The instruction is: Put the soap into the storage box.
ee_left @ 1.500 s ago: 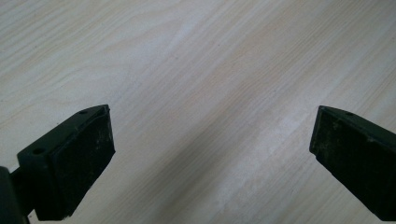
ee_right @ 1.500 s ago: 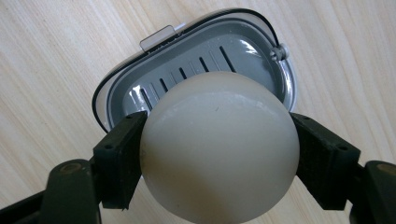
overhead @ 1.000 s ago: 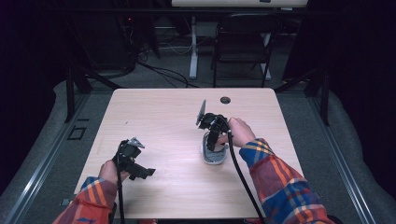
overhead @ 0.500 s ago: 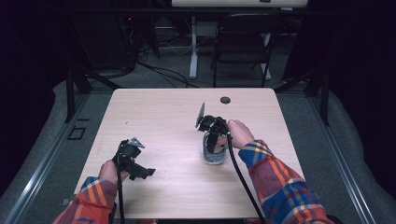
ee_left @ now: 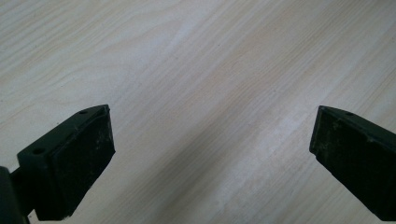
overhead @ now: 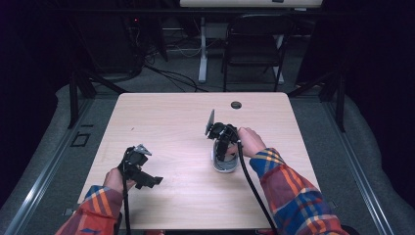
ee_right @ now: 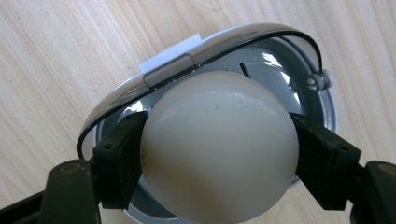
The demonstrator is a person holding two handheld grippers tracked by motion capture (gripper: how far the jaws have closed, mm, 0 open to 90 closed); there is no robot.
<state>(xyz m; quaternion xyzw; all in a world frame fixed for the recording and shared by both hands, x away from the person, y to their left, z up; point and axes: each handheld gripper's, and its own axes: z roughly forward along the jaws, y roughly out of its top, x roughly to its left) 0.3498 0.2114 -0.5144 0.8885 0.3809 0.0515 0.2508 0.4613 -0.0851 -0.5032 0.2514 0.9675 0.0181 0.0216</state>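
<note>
Nothing had shifted since the earlier frames: both hands sat where they were. Item: cream egg-shaped ball, clamped between the pads of my right gripper, directly above the grey dish, inside its rim. Dish lay at four o'clock from table centre. Left gripper at eight o'clock, jaws wide apart, nothing between, farther off.

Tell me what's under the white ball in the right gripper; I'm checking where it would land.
Under the white ball, clamped by the right gripper, sits a round grey lidded container, lid hinged open. The ball covers most of its floor.
</note>
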